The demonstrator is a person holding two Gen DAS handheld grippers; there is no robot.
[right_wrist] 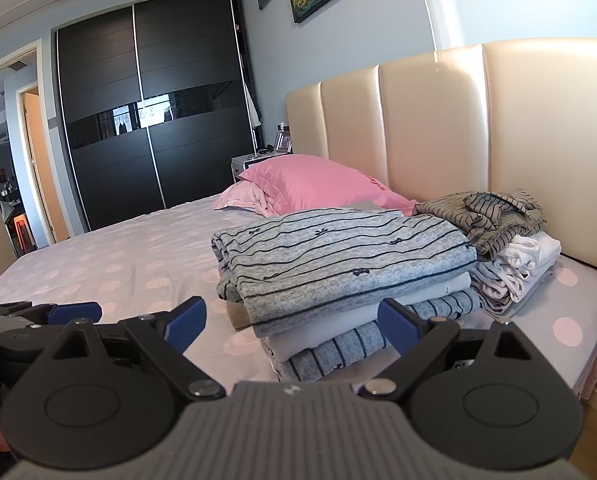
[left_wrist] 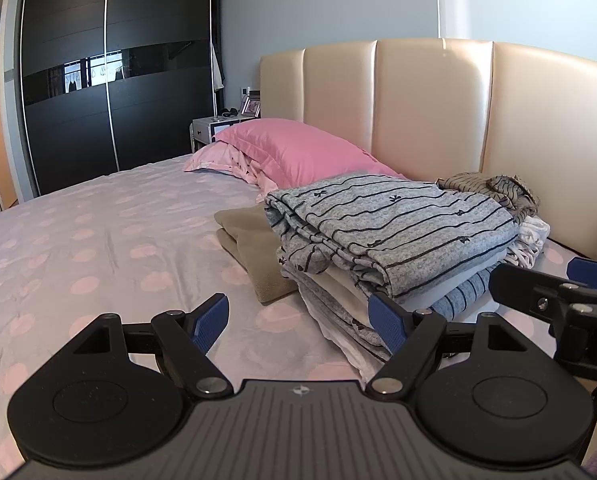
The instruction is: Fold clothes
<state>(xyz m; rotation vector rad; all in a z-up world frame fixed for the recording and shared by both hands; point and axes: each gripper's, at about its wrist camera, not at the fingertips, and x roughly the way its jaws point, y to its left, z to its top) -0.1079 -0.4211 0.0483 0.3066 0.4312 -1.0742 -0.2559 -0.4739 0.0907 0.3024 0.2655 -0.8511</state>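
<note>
A stack of folded clothes sits on the bed near the headboard, topped by a grey striped garment (left_wrist: 394, 224) (right_wrist: 338, 256) with small bow prints. A folded tan piece (left_wrist: 254, 248) lies beside the stack on its left. Behind it, a crumpled striped garment (left_wrist: 494, 192) (right_wrist: 494, 212) rests on a smaller white pile (right_wrist: 526, 260). My left gripper (left_wrist: 298, 322) stands open just short of the stack's near corner, nothing between its blue pads. My right gripper (right_wrist: 294, 326) is open too, facing the stack's front edge. Each gripper shows in the other's view: the right gripper (left_wrist: 554, 284), the left gripper (right_wrist: 58, 312).
The bed sheet (left_wrist: 98, 240) is pale with pink dots. Pink pillows (left_wrist: 294, 152) lie against the cream padded headboard (left_wrist: 430, 112). A dark sliding wardrobe (left_wrist: 114, 72) and a bedside table (left_wrist: 214, 126) stand beyond the bed. The bed's right edge (right_wrist: 594, 360) is close to the stack.
</note>
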